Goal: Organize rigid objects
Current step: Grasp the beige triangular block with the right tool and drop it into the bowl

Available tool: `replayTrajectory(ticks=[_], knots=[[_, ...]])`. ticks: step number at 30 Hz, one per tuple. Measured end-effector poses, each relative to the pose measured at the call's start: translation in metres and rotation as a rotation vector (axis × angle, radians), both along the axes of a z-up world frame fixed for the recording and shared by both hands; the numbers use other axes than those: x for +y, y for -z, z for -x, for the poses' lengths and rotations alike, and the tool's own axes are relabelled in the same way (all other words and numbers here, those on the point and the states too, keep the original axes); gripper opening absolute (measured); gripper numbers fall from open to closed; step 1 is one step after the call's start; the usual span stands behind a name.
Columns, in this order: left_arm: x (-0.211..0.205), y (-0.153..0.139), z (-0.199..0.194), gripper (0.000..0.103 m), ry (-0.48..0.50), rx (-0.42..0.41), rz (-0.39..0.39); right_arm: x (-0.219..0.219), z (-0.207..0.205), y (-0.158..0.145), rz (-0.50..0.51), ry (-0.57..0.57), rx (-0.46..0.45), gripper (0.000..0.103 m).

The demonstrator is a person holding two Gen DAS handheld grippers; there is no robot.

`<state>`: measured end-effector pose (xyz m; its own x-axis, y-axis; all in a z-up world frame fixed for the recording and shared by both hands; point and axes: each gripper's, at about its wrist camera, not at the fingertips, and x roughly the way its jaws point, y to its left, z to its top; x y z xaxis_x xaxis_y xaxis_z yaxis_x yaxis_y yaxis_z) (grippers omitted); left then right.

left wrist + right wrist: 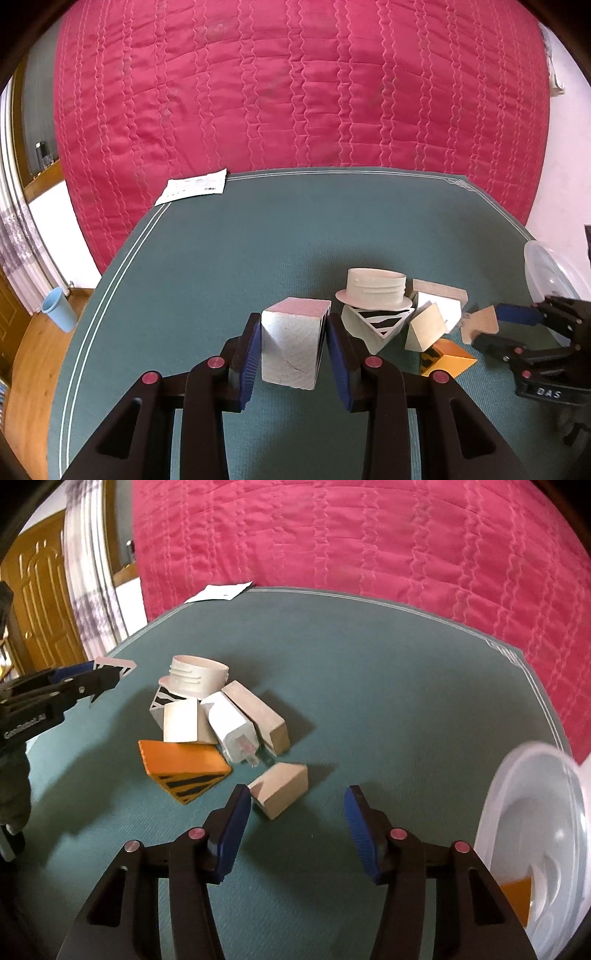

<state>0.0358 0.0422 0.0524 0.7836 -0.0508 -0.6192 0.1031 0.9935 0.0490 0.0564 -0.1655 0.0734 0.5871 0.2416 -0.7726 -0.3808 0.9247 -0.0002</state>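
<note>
left jaws clamped on white block (291, 343)

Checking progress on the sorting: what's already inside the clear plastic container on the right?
In the clear plastic container, one orange piece shows low down through the wall. The wall and the picture's edge hide the rest.

Home bedroom: red quilted bedspread (295, 92), wooden door (44, 602).
</note>
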Motion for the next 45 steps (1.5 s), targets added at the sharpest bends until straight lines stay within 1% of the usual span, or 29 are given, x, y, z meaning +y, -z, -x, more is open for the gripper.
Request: replayTrajectory(ticks=[3,5,6,7,8,11,16,22,28,32,36,41,45], knots=[[-0.001,0.001,0.001,0.037,0.002,-0.001,0.0,0.008,-0.005,0.001,0.019,-0.018,-0.007,0.054],[-0.001,0.001,0.001,0.037,0.003,0.0,0.001,0.013,-0.007,0.003,0.025,-0.031,-0.002,0.049],[-0.001,0.001,0.001,0.037,0.003,0.001,0.001,0.015,-0.007,0.004,0.03,-0.032,-0.002,0.048],[-0.001,0.001,0.001,0.037,0.003,0.001,0.002,0.016,-0.006,0.004,0.037,-0.033,-0.006,0.046],[0.0,0.002,0.0,0.037,0.003,0.003,0.002,0.017,-0.006,0.004,0.039,-0.037,-0.009,0.041],[-0.002,0.003,0.002,0.037,0.004,0.006,0.004,0.019,-0.002,0.004,0.04,-0.038,-0.012,0.039],[-0.004,0.003,0.004,0.037,0.009,0.003,0.005,0.015,0.008,0.003,-0.005,-0.019,-0.003,0.038],[-0.004,0.004,0.004,0.037,0.006,0.005,0.006,0.006,0.028,-0.006,-0.107,0.024,-0.027,0.038],[-0.006,0.004,0.005,0.037,0.009,0.006,0.002,-0.014,0.046,-0.019,-0.202,0.1,-0.062,0.038],[-0.008,0.005,0.007,0.037,0.008,0.007,0.0,-0.033,0.058,-0.032,-0.251,0.171,-0.112,0.038],[-0.009,0.006,0.008,0.037,0.006,0.01,-0.001,-0.059,0.068,-0.047,-0.259,0.266,-0.18,0.038],[-0.009,0.006,0.007,0.037,0.005,0.011,-0.001,-0.096,0.08,-0.056,-0.259,0.386,-0.229,0.038],[-0.01,0.008,0.009,0.037,0.004,0.013,-0.001,-0.125,0.092,-0.058,-0.249,0.473,-0.246,0.038]])
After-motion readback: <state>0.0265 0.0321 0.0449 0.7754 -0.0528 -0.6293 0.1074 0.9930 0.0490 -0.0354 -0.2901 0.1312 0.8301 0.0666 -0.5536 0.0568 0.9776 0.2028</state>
